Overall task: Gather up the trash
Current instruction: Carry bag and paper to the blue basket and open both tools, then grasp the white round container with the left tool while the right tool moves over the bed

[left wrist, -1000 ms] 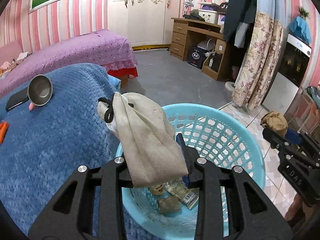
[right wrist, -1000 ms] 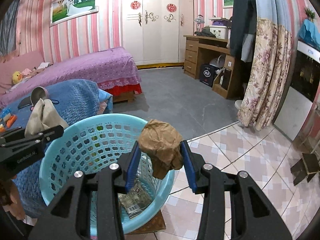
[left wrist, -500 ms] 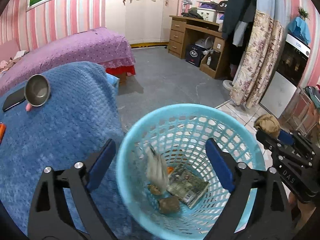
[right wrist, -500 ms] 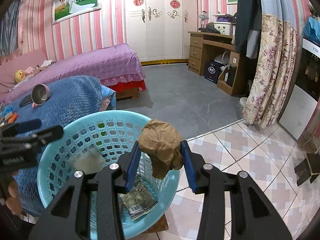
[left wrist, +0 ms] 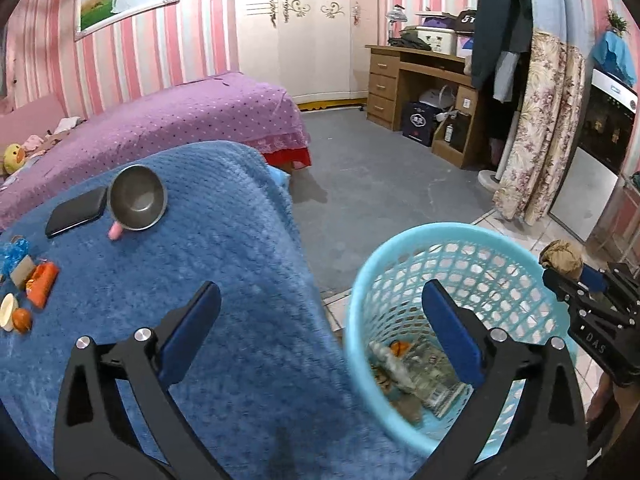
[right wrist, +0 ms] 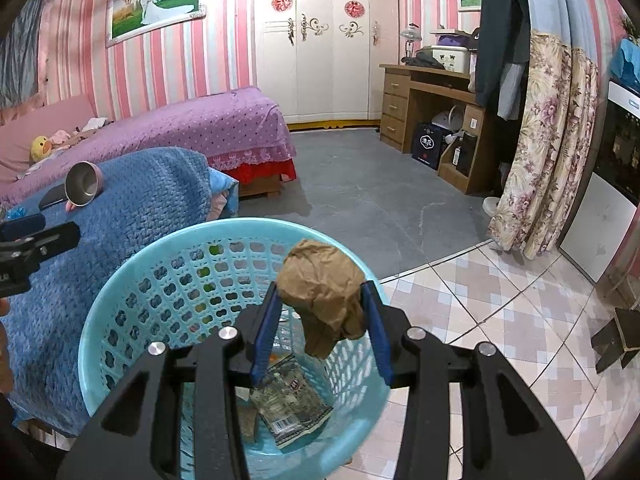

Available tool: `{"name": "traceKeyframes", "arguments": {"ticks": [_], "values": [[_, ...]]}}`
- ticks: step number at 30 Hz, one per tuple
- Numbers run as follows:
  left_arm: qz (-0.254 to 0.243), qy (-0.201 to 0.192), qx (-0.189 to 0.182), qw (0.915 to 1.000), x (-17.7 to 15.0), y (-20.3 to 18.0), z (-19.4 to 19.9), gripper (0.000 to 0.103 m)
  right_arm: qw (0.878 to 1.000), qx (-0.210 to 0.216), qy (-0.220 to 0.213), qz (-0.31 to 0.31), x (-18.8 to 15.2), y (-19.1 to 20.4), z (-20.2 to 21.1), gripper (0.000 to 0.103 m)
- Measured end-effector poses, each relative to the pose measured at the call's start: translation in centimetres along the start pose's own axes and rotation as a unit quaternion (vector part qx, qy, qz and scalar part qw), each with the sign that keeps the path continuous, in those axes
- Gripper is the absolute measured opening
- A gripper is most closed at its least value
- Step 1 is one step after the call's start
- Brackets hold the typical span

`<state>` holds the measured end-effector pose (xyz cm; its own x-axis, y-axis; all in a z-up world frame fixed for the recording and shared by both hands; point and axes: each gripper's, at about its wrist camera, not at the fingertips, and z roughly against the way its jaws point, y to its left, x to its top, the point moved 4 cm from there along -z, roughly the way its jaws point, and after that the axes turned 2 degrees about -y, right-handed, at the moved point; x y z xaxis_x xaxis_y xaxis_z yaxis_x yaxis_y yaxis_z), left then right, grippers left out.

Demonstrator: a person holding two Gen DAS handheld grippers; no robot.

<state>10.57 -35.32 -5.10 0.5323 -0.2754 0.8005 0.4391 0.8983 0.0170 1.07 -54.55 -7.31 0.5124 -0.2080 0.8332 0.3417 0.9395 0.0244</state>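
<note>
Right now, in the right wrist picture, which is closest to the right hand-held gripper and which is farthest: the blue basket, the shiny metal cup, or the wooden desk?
From the right hand-held gripper, which pinches a brown paper wad:
1. Blue basket, right underneath it.
2. Metal cup, off to the left on the blue blanket.
3. Wooden desk, across the room on the right.

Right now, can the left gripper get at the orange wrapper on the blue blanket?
Probably yes. The left gripper is open and empty, and the orange wrapper lies uncovered on the blue blanket, with nothing standing between them.
</note>
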Motion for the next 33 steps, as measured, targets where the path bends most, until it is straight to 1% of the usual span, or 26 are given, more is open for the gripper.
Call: {"name": "traceKeyframes", "arguments": {"ticks": [1, 3, 4, 5, 8, 11, 16, 20, 23, 26, 27, 29, 33], "values": [[0.003, 0.002, -0.001, 1.0, -0.1, 0.4, 0.0, 0.097, 1.0, -0.003, 0.0, 0.003, 0.1, 0.3, -0.1, 0.044], [0.007, 0.005, -0.001, 1.0, -0.2, 1.0, 0.2, 0.097, 1.0, -0.008, -0.001, 0.003, 0.3, 0.7, -0.2, 0.065], [0.008, 0.004, 0.0, 1.0, -0.4, 1.2, 0.2, 0.097, 1.0, -0.01, -0.006, -0.002, 0.4, 0.9, 0.0, 0.08], [0.009, 0.004, 0.001, 0.9999, -0.5, 1.4, 0.3, 0.097, 1.0, -0.014, -0.008, -0.003, 0.5, 1.0, 0.0, 0.085], [0.013, 0.005, 0.001, 0.9999, -0.7, 2.3, 0.7, 0.097, 0.999, -0.033, -0.011, 0.002, 0.6, 1.3, 0.2, 0.094], [0.014, 0.005, 0.005, 0.9999, -0.8, 3.5, 1.3, 0.097, 0.999, -0.042, -0.011, 0.01, 1.0, 2.0, 0.4, 0.098], [0.029, 0.007, 0.015, 0.9994, -1.1, 6.5, 2.7, 0.097, 0.999, -0.046, -0.015, 0.02, 1.9, 4.2, 0.8, 0.098], [0.038, 0.007, 0.029, 0.9988, -1.1, 9.5, 3.9, 0.097, 0.999, -0.031, -0.021, 0.017, 2.9, 6.7, 1.1, 0.098], [0.044, 0.008, 0.045, 0.998, -1.1, 12.5, 4.8, 0.097, 0.999, -0.018, -0.028, 0.018, 3.8, 9.4, 1.4, 0.098], [0.047, 0.006, 0.062, 0.9969, -1.0, 16.0, 5.7, 0.097, 0.999, -0.001, -0.033, 0.019, 4.6, 12.6, 1.5, 0.098], [0.05, 0.007, 0.071, 0.9962, -1.1, 17.8, 6.1, 0.097, 0.999, 0.005, -0.033, 0.018, 4.8, 13.5, 1.4, 0.098], [0.051, 0.012, 0.081, 0.9953, -1.4, 20.0, 6.3, 0.097, 0.999, 0.021, -0.032, 0.016, 5.2, 16.0, 1.2, 0.098], [0.06, 0.02, 0.111, 0.9918, -2.2, 25.4, 6.8, 0.097, 0.998, 0.048, -0.034, 0.024, 5.7, 20.9, 0.7, 0.098]]}}
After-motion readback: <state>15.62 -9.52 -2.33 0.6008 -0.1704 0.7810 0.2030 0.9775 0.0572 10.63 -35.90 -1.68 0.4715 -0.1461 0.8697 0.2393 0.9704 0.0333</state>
